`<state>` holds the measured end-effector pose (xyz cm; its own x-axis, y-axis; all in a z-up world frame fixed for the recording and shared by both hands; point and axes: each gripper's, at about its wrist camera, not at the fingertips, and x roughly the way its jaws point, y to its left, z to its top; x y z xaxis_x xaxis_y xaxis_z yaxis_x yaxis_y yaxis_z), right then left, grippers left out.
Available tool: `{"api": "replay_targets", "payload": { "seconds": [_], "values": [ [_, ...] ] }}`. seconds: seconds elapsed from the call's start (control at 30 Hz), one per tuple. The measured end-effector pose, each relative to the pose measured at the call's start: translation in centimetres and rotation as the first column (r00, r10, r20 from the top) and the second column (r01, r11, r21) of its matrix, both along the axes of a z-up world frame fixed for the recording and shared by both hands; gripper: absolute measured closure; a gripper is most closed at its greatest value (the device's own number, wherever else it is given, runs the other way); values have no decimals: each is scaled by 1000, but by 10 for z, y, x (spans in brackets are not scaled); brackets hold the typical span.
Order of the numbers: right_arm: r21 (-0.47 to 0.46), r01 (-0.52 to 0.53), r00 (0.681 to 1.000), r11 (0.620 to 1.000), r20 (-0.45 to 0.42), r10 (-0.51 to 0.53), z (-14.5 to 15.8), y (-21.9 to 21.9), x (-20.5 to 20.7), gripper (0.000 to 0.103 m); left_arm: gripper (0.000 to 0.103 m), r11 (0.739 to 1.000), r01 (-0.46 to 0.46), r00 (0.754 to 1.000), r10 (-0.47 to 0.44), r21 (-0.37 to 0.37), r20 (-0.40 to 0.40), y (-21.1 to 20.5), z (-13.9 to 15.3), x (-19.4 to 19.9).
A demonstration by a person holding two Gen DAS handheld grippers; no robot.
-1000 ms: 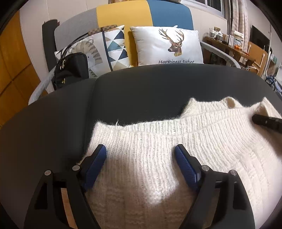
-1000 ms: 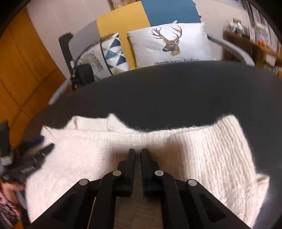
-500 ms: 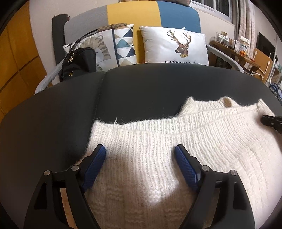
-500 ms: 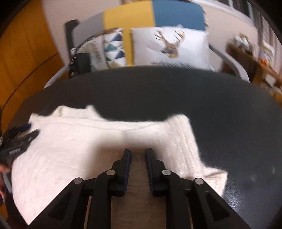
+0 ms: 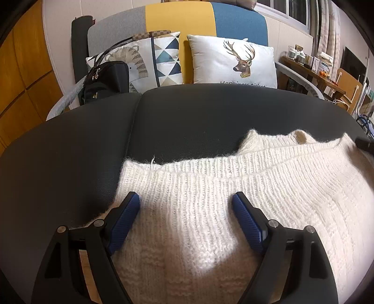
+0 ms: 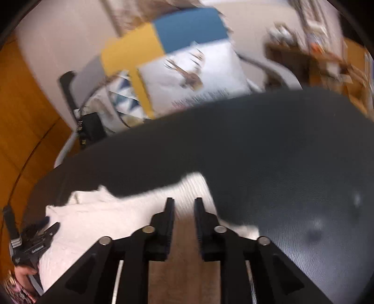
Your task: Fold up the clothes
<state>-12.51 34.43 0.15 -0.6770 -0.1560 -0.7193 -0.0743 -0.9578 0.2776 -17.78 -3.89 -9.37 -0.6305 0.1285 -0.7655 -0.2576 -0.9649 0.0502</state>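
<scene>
A cream knitted sweater (image 5: 233,191) lies folded on the black leather surface (image 5: 198,117). My left gripper (image 5: 185,198) hovers open just above the sweater's left part, its blue pads (image 5: 126,217) wide apart and nothing between them. In the blurred right wrist view, my right gripper (image 6: 184,201) is over the sweater's (image 6: 105,217) right end, its fingers a narrow gap apart with only knit showing below. The left gripper (image 6: 46,230) appears at the far left there. A black tip of the right gripper (image 5: 364,145) shows at the left view's right edge.
Behind the black surface stands a grey, yellow and blue sofa (image 5: 180,21) with a deer pillow (image 5: 233,63), a triangle-pattern pillow (image 5: 161,60) and a black handbag (image 5: 105,81). Wooden panels (image 5: 21,77) are at the left, a cluttered shelf (image 5: 311,63) at the right. A hand (image 6: 23,272) holds the left gripper.
The right gripper's fingers have parted from shut to a narrow gap, and it has swung right toward the sweater's end. The left gripper has stayed open and nearly still.
</scene>
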Motion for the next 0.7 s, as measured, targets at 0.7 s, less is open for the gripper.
{"api": "replay_targets", "payload": {
  "seconds": [0.7],
  "values": [
    [-1,73,996,997,-57,-73,11,6,36,83,17,999,-30,1000,30,14,5,-3,10,2]
  ]
}}
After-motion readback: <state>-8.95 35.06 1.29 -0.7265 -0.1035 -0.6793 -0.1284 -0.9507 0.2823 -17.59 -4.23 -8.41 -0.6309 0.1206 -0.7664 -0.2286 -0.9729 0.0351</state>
